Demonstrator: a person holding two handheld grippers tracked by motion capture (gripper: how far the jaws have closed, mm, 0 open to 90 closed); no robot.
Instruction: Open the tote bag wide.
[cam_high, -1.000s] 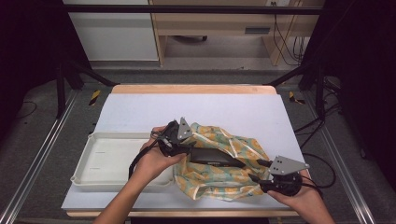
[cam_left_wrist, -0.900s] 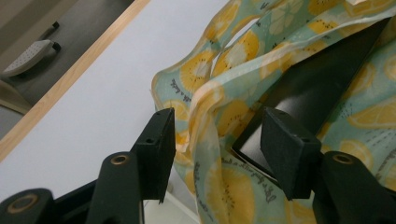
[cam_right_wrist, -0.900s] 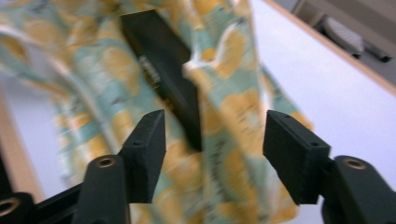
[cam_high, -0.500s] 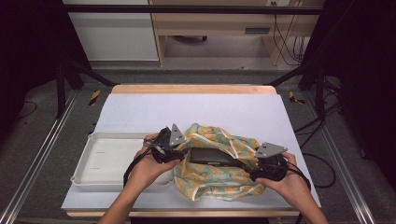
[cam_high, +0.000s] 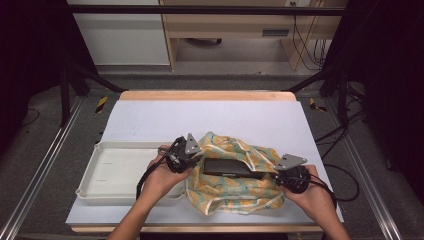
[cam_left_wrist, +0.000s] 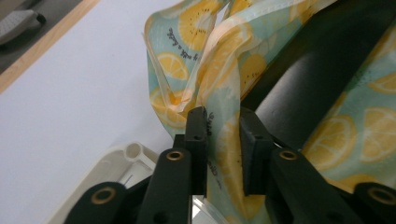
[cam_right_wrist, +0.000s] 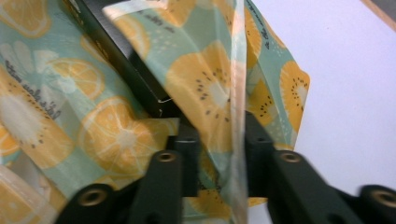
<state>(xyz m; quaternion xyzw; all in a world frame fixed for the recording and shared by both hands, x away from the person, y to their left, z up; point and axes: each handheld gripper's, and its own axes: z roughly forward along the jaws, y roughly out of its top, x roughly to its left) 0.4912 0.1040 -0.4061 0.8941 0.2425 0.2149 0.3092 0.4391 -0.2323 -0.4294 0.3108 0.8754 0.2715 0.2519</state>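
From the high view, a lemon-print bag (cam_high: 235, 187) lies on the white bench (cam_high: 210, 120), toward its near edge and just right of a shallow white tray (cam_high: 107, 172). A black box (cam_high: 231, 167) sits in the bag's open mouth. The left gripper (cam_high: 192, 157) meets the bag's left rim, and the right gripper (cam_high: 275, 176) meets its right rim, so the bag lies between the two.

In the left gripper view, the fingers (cam_left_wrist: 198, 140) are pinched on a fold of the bag's rim (the film runs up between them), with the black box just beyond and the tray's corner (cam_left_wrist: 133, 151) below left.

In the right gripper view, the fingers (cam_right_wrist: 189, 158) clamp the bag's clear-edged rim, with the box directly behind it.
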